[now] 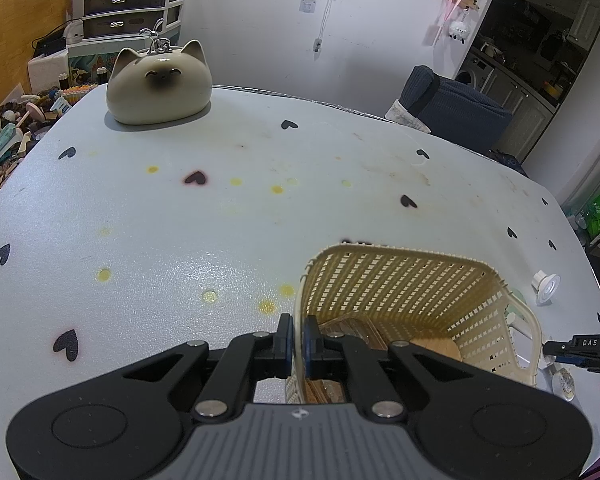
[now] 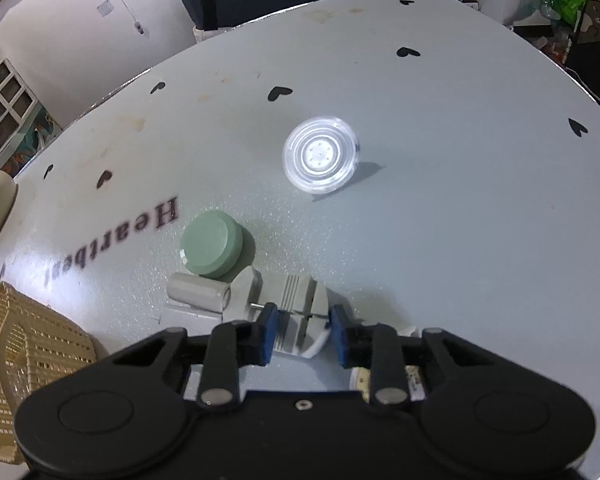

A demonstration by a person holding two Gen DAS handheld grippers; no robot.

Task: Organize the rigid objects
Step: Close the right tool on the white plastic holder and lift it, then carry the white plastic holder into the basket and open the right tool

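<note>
Pinching the near wall of the yellow basket, the left gripper had its jaws drawn narrow, one pad outside the lattice and one inside. Only the left wrist view showed the basket's inside, where brown wooden pieces lay on the bottom, and a cat-shaped ceramic jar stood far across the counter. The right wrist view alone showed what the right gripper worked on: a small grey tool with a ribbed block and a cylinder handle sat between its blue pads, jaws partly closed around it; actual contact I could not tell. Just beside the tool lay a green round lid, and further off a clear plastic disc stood tilted on edge
</note>
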